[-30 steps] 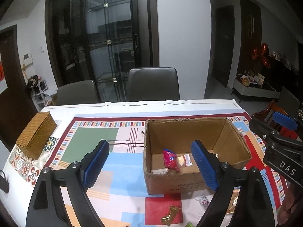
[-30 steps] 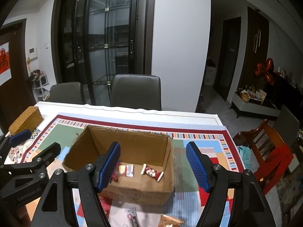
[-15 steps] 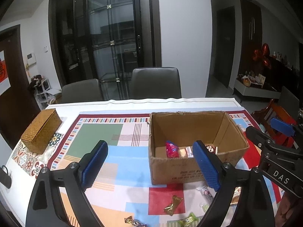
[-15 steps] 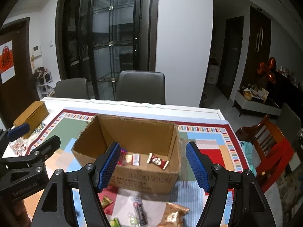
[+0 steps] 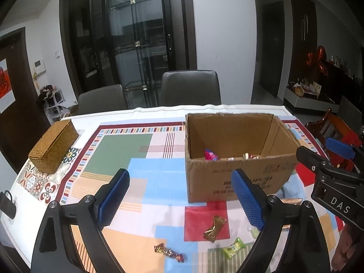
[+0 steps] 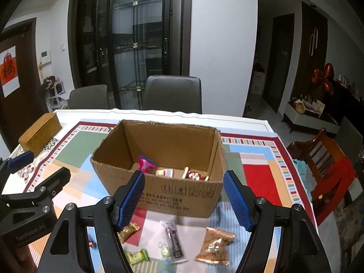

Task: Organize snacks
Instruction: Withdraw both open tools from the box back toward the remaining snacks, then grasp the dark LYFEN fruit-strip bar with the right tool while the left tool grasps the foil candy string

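Note:
An open cardboard box (image 5: pixel 238 177) (image 6: pixel 182 195) stands on the patterned tablecloth with a pink packet (image 6: pixel 146 165) and a red-white packet (image 6: pixel 195 175) inside. In front of it lie loose snacks: a gold candy (image 5: pixel 215 225), a green candy (image 5: pixel 233 247), a red twisted candy (image 5: pixel 169 252), a long dark sachet (image 6: pixel 174 241) and a gold packet (image 6: pixel 216 246). My left gripper (image 5: pixel 180 199) hangs open above the cloth, left of the box front. My right gripper (image 6: pixel 184 201) is open too, before the box and above the snacks. Neither holds anything.
A woven lidded box (image 5: pixel 53 146) sits at the table's left edge. Two grey chairs (image 5: pixel 190 88) stand behind the table, a wooden chair (image 6: pixel 323 159) with red cloth to the right. A black clip (image 5: pixel 6 204) hangs at the near left edge.
Both grippers have drawn back from the box and sunk a little. The box now looks farther off, and loose snacks in front of it have come into view.

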The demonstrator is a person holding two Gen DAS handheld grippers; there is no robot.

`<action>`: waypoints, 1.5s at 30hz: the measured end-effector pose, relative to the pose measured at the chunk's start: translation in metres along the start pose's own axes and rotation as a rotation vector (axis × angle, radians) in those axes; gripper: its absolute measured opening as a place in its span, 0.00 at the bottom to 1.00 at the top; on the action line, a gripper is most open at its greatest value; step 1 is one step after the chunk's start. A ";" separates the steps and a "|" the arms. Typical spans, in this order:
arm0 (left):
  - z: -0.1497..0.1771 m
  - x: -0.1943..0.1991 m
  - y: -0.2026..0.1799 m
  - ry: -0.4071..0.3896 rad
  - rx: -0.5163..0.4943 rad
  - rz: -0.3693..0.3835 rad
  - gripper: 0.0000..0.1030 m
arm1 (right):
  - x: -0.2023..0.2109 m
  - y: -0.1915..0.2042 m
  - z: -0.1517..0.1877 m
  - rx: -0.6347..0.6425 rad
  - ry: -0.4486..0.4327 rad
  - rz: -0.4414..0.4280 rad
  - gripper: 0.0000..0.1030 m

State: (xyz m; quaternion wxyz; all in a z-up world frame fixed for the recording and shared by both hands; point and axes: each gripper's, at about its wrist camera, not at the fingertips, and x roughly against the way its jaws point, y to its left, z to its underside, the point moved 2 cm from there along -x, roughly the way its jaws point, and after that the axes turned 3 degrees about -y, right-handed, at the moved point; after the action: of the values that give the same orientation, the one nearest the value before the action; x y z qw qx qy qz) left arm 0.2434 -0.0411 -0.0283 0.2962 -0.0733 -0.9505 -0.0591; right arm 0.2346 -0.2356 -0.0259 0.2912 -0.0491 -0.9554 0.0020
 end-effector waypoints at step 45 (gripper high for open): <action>0.128 -0.034 0.024 0.206 0.153 -0.196 0.88 | -0.060 0.018 0.096 0.082 0.198 0.022 0.70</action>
State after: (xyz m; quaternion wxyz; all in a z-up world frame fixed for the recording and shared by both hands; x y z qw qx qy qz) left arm 0.2049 -0.0009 -0.1506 0.3896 0.0488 -0.9194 -0.0223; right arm 0.2323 -0.2205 -0.1391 0.3861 -0.0475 -0.9204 0.0392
